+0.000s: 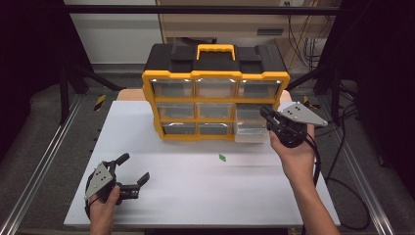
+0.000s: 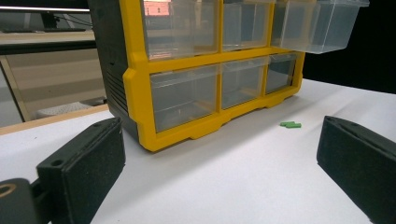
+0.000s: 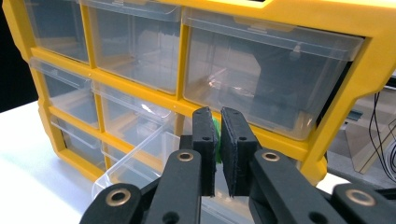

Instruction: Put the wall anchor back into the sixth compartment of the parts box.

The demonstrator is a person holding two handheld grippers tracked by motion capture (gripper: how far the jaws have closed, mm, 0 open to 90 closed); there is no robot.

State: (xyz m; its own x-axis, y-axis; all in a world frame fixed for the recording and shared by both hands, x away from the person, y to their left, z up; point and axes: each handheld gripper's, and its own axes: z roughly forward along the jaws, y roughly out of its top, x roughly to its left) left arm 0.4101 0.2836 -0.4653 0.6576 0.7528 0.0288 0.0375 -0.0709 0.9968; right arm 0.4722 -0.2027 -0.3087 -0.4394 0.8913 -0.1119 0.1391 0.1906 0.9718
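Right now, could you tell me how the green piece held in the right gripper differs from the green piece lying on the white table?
The small green piece in the right gripper is pinched between the shut black fingers, raised above the pulled-out clear plastic drawer. The small flat green piece on the table lies loose and untouched on the white table, in front of the yellow organiser. The held piece is mostly hidden; the other shows whole. Both are green.

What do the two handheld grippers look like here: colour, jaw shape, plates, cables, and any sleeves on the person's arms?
Both the left gripper and the right gripper are black, with flat, rectangular, rough-textured jaw pads and round brass-coloured pivot holes. Each carries a grey three-cornered plate on top, dotted with small holes. A black cable trails from the right one. The forearms show no sleeves.
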